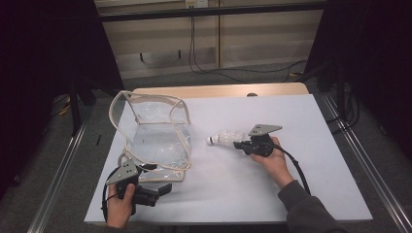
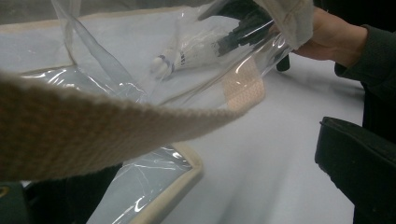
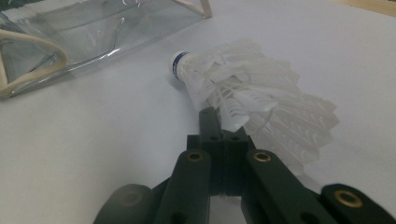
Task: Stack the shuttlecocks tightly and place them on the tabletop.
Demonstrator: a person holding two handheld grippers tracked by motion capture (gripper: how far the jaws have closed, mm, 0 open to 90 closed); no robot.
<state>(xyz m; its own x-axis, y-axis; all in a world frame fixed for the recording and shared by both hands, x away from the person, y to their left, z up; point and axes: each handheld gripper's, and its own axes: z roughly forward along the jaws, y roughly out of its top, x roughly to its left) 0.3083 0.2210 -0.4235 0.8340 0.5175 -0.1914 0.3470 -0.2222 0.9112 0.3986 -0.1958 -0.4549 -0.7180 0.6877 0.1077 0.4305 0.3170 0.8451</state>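
A white feathered shuttlecock (image 1: 224,138) hangs just above the white tabletop (image 1: 301,189), its cork tip pointing left toward a clear plastic bag (image 1: 155,141) with cream trim. My right gripper (image 1: 241,144) is shut on its feather skirt (image 3: 243,88); the jaws meet at the feathers. My left gripper (image 1: 163,187) sits at the bag's near corner, pointing right. In the left gripper view a cream woven strap (image 2: 93,126) crosses close to the camera. One black finger (image 2: 359,172) stands far right, apart from the bag; the other is hidden under the strap.
The bag stands upright at the table's left with its mouth facing up. A wooden table edge (image 1: 218,90) shows beyond the white top. Metal rails (image 1: 359,155) run along both sides. Cables lie on the floor behind.
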